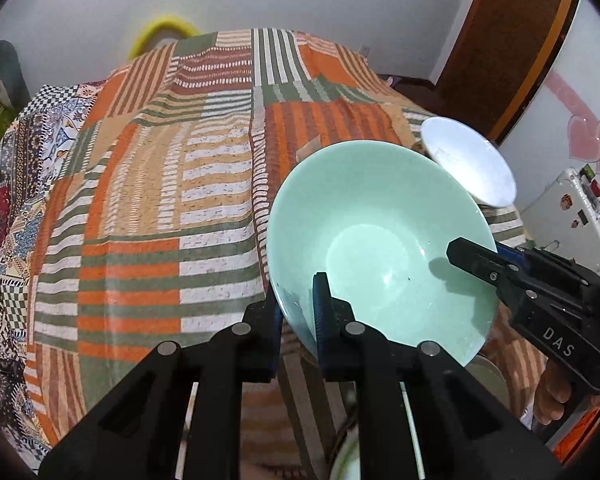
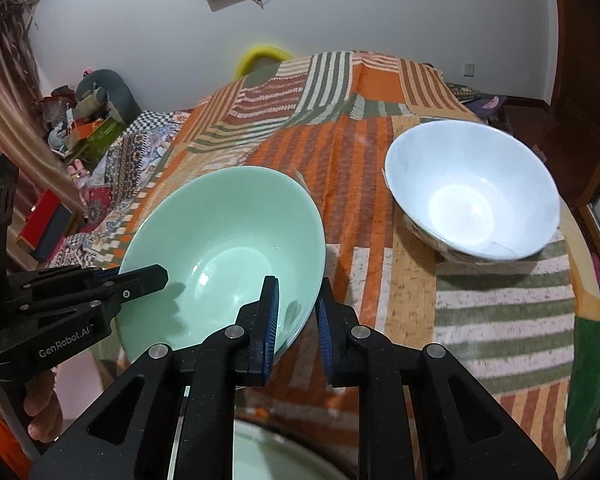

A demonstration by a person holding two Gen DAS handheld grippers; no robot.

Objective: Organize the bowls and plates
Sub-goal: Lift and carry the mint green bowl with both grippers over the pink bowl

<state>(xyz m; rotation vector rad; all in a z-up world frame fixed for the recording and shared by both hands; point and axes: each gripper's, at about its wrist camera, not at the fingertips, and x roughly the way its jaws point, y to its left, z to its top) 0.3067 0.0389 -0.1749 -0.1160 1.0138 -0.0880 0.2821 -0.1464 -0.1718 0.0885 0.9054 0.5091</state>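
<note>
Now, at lower left of the right wrist view, the left tool [image 2: 140,278] reaches over the green bowl's [image 2: 224,248] rim, clamped on it. At lower centre the right tool [image 2: 298,320] straddles the bowl's near rim; whether it is pinching I cannot tell. At right, the white bowl [image 2: 472,196] sits apart on the striped cloth [image 2: 480,320]. A second green dish [image 2: 272,460] shows below the tools.
</note>
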